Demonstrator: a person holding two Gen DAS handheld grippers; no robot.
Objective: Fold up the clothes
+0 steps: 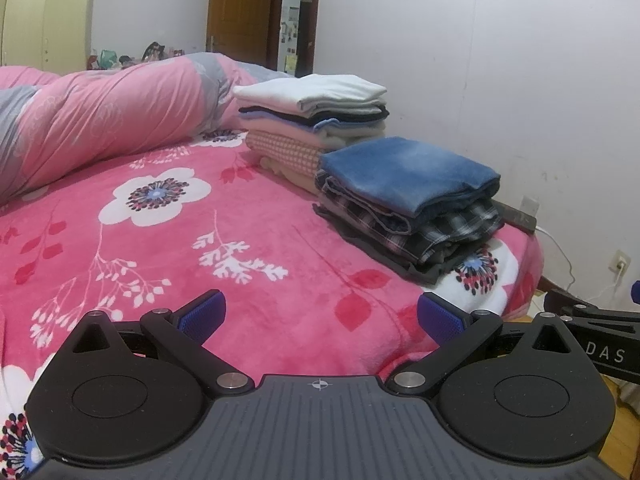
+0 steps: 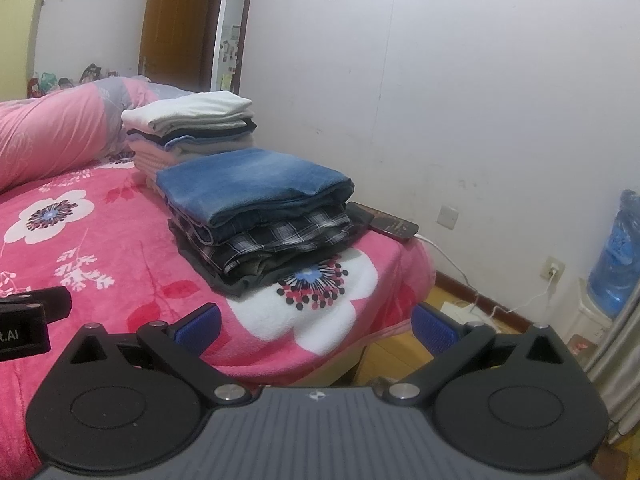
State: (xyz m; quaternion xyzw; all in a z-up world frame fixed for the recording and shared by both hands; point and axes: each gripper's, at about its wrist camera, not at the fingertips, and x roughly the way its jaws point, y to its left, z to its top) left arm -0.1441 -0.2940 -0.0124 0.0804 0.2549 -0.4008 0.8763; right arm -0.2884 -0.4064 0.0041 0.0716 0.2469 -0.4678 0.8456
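Now both grippers hang over the near part of the bed, each with its blue pads spread wide and nothing between them. The left gripper (image 1: 320,316) sits above the pink blanket (image 1: 200,248), well short of the clothes. The right gripper (image 2: 316,326) is over the bed's near right corner, with wooden floor (image 2: 400,312) showing past its right pad (image 2: 434,328).

Two folded piles stand on the right side of the bed, along the wall. The near pile (image 1: 408,208) has blue jeans (image 2: 256,182) on top, a dark plaid piece (image 2: 280,232) under them, and darker cloth at the bottom. The far pile (image 1: 316,120) touches it from behind and stands taller, with a white piece (image 1: 316,90) on top, then dark, pale blue and cream layers, and a checked pink one low down.

A rolled pink and grey quilt (image 1: 100,112) lies across the far left of the bed. A dark phone (image 2: 392,226) rests on the bed edge just right of the near pile, with a white cable (image 2: 452,264) running down to a wall socket (image 2: 554,270). A blue water bottle (image 2: 616,256) stands at far right. A brown door (image 2: 176,28) stands open beyond the bed.
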